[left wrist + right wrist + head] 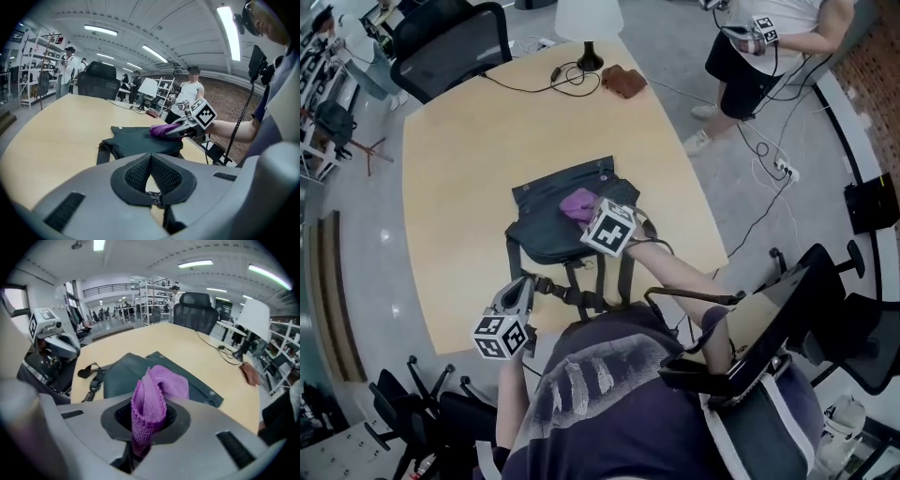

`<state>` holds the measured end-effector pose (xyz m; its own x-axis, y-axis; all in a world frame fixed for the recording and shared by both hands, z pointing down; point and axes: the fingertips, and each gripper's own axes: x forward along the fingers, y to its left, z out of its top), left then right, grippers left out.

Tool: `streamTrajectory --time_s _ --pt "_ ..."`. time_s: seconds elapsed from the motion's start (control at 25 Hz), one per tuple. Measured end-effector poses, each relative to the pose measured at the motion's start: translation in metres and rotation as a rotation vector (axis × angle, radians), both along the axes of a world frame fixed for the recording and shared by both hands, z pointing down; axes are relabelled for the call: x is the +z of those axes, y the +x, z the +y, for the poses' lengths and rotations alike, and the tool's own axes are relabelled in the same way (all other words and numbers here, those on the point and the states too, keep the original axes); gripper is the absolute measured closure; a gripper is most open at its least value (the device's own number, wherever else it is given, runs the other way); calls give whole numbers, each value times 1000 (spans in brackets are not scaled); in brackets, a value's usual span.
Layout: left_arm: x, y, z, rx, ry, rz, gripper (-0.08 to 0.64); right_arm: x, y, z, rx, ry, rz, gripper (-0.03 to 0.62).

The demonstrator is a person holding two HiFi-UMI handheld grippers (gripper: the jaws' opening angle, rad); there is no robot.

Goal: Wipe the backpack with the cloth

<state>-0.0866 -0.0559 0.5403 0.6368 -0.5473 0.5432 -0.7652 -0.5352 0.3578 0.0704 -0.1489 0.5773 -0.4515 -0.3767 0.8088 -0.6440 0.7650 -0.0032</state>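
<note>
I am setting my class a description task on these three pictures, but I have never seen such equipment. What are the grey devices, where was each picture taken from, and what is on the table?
There is no robot: a person holds a two-jaw gripper in each hand. The head view comes from a camera on the person's head, looking down. Each gripper view comes from a camera riding on that gripper, looking along its jaws. On the wooden table lies a dark backpack. The right gripper is shut on a purple cloth, held on the backpack. The left gripper hangs near the table's edge, jaws together, holding nothing. A lamp stands at the far end.
</note>
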Motion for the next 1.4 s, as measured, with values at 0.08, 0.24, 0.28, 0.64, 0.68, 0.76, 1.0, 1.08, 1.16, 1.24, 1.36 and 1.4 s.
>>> streamTrajectory --time_s 0.08,0.24,0.28,0.64,0.68,0.76,1.0,1.08,1.16,1.24,1.36,1.4 --pt "-1 4 6 -12 -2 -7 554 -6 -34 13 -89 -13 -59 560" --pt "-5 9 18 -39 3 -5 554 -15 -81 33 -174 -69 -191 560" --pt "-5 9 22 -41 4 -5 554 -18 -91 38 -174 -101 -243 560" --pt "-18 -33 39 -8 72 9 554 -81 -135 54 -81 -120 -587 560" --pt "-23 -41 41 -1 89 15 554 -91 -138 58 -65 -98 -610 560" --pt "-34 -57 45 12 123 32 554 -108 -141 69 -38 -44 -620 560" --pt "-54 -92 73 52 173 100 554 -142 -156 114 19 13 -671 560" --pt "-59 -95 88 79 188 128 554 -147 -160 134 43 19 -681 560" --pt "-69 -92 98 108 230 158 554 -152 -158 152 65 31 -689 560" --pt "-82 -86 106 137 290 178 554 -159 -154 172 71 47 -708 560" --pt "-100 -75 121 182 358 199 554 -174 -144 209 70 70 -770 560" --pt "-107 -72 127 193 374 203 554 -180 -142 223 68 73 -796 560"
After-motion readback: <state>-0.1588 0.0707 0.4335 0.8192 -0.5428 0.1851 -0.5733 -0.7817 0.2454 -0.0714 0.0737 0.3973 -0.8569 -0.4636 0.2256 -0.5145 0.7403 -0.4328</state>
